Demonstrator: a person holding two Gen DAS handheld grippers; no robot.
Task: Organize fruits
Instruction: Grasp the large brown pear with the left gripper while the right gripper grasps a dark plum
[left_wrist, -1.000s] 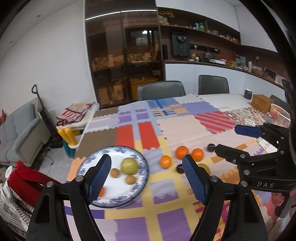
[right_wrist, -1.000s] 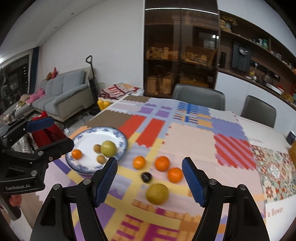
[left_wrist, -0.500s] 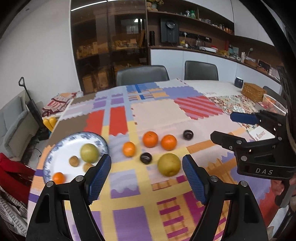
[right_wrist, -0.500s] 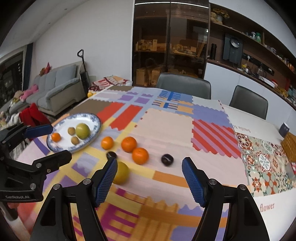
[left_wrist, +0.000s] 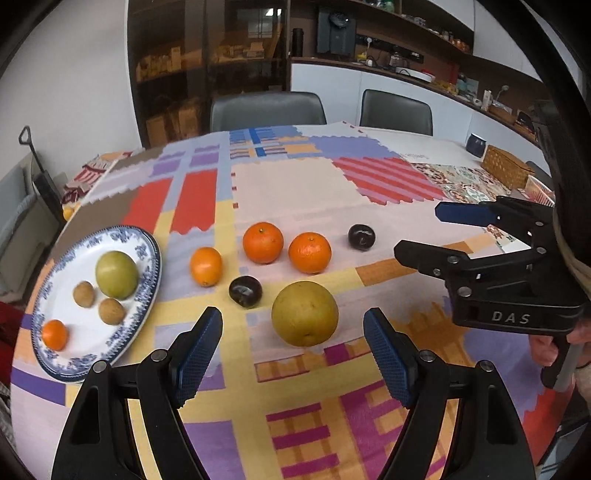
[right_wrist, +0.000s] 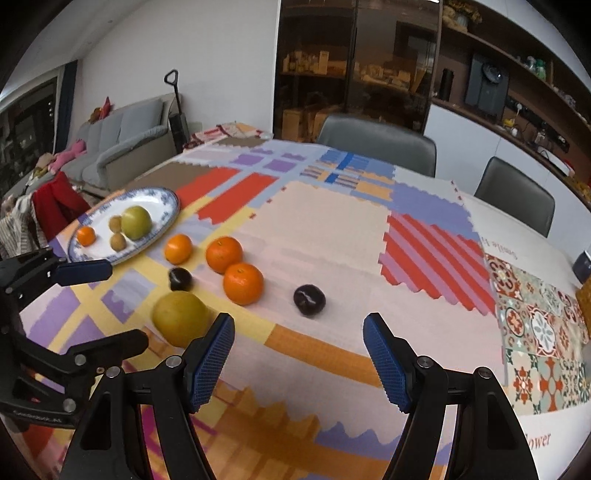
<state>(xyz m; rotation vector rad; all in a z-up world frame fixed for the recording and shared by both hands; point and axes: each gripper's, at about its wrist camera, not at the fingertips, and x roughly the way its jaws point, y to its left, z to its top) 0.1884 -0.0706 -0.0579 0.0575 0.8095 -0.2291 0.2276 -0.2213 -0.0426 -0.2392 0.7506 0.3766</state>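
A: We see both grippers above the counter (left_wrist: 295, 192), which carries a patchwork cloth. Our left gripper (left_wrist: 293, 352) has its fingers (left_wrist: 199, 350) spread apart with nothing between the pads; the big yellow-brown fruit (left_wrist: 304, 313) lies on the cloth just beyond the gap.

B: And our right gripper (right_wrist: 299, 356)?

A: Its fingers (right_wrist: 212, 356) also stand apart and empty. The dark plum (right_wrist: 309, 300) sits on the cloth ahead of the gap, well clear of the pads.

B: Where do we find the rest of the fruit?

A: The blue-rimmed plate (left_wrist: 146, 291) is at the left edge of the counter. On it we count a green apple (left_wrist: 116, 275), two small brown fruits (left_wrist: 84, 294) and a small orange (left_wrist: 54, 334). Loose on the cloth to the right of the plate are three oranges in a row: one nearest the plate (left_wrist: 205, 266), then two side by side, almost touching (left_wrist: 263, 242). A second dark plum (left_wrist: 245, 291) lies in front of them, near the yellow-brown fruit.

B: Do the two grippers touch?

A: No; from the left wrist view we see the right one off to the side, apart from everything on the cloth.
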